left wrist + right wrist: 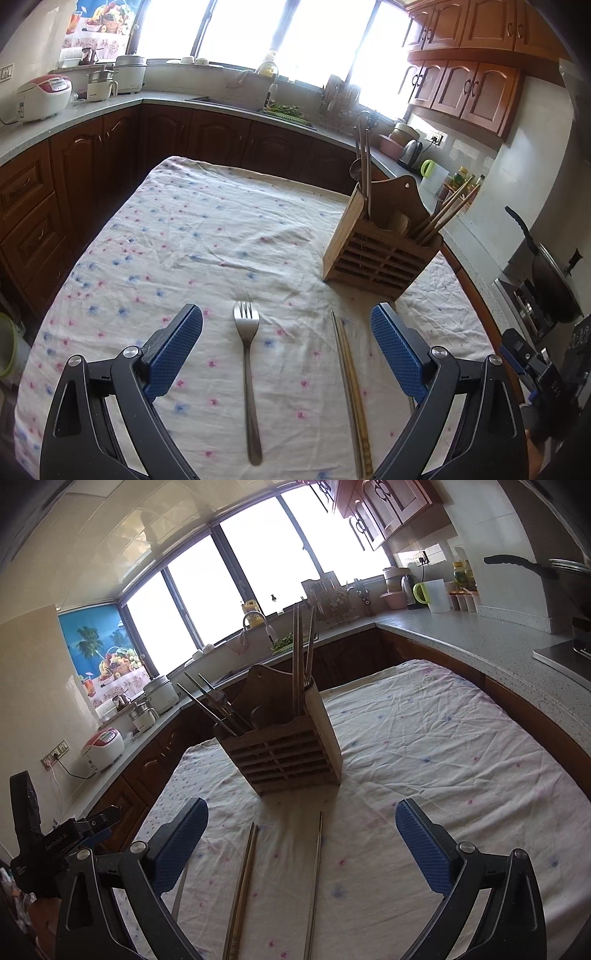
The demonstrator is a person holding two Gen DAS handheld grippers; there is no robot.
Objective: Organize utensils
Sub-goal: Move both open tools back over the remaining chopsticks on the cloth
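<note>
Left gripper (286, 325): fingers (176, 352) spread wide, released, nothing between the blue pads. It hovers above the desk (192, 236), which is covered by a wrinkled white cloth with small pink and blue flowers.

Steel fork (248, 376): lies flat on the cloth between the left fingers, tines pointing away from the camera, handle toward it. Not touched by either pad.

Wooden chopsticks (354, 391): a pair lying side by side on the cloth, to the right of the fork and just inside the right-hand pad of the left gripper. A thin metal chopstick lies against their left side in the left wrist view.

Wooden utensil holder (380, 254): slatted box with a tall back board, standing upright on the desk beyond the loose utensils. Chopsticks stand in one end compartment; long dark-handled utensils lean out of the other.

Right gripper (302, 814): fingers (424, 849) likewise wide apart and empty, above the cloth. In its view the utensil holder (288, 753) stands straight ahead. On the cloth between the pads lie the wooden chopsticks (242, 882) and, apart to their right, a single metal chopstick (314, 886). Another thin metal stick (180, 893) shows partly behind the left-hand pad.
</note>
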